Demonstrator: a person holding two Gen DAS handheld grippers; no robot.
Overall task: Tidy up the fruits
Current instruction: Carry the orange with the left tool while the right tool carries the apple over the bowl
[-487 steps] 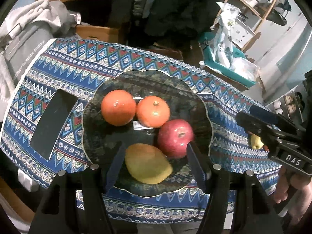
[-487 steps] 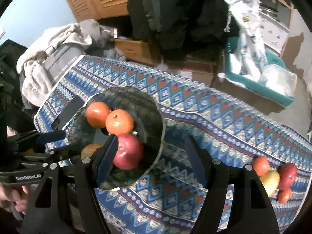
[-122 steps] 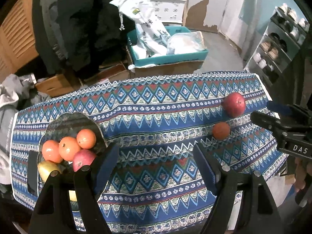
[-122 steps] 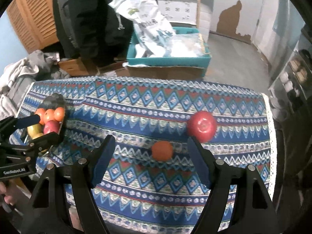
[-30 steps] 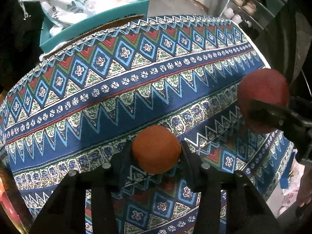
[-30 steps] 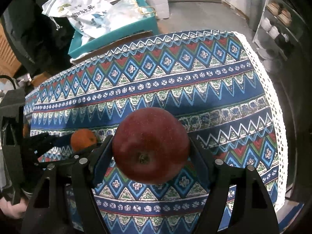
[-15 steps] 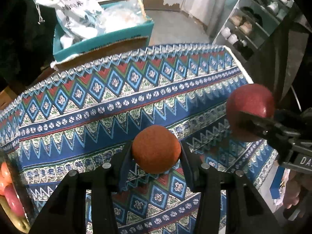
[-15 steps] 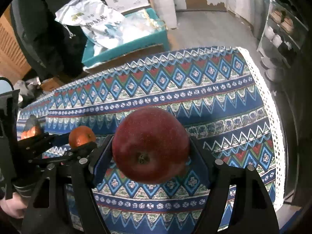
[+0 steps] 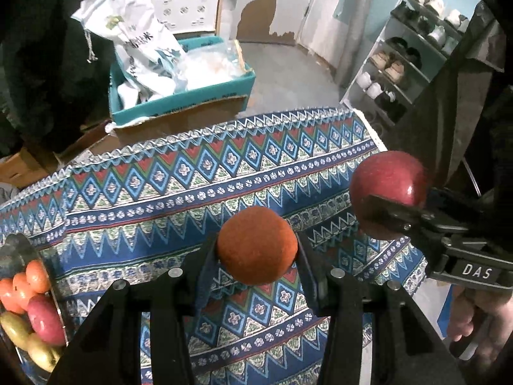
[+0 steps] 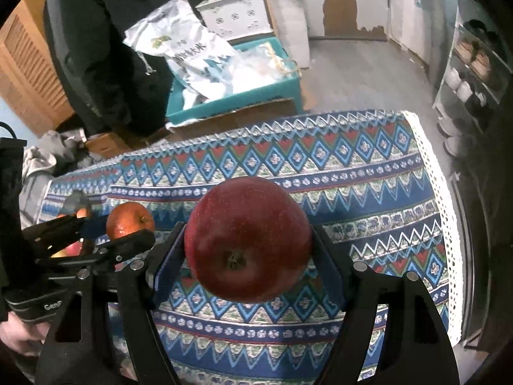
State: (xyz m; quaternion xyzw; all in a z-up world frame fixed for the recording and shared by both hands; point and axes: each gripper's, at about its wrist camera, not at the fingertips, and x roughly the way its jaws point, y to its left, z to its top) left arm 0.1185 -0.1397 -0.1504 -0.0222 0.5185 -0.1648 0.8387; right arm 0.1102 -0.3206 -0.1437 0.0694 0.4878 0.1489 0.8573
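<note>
We find the left gripper [image 9: 256,256] clamped on a matte, round orange [image 9: 256,245]; the right gripper [image 10: 248,256], marked "DAS", clamps a glossy red apple [image 10: 248,239].

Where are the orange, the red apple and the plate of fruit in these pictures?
orange [image 9: 256,245]: left wrist view, middle of its front face.
red apple [image 10: 248,240]: right wrist view, centre of its skin.
plate [image 9: 14,250]: left wrist view, dark rim at the far left.

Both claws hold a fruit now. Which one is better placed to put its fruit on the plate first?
Probably the left claw, shut on the orange: the plate lies on its side, and the right claw with the apple is farther off.
</note>
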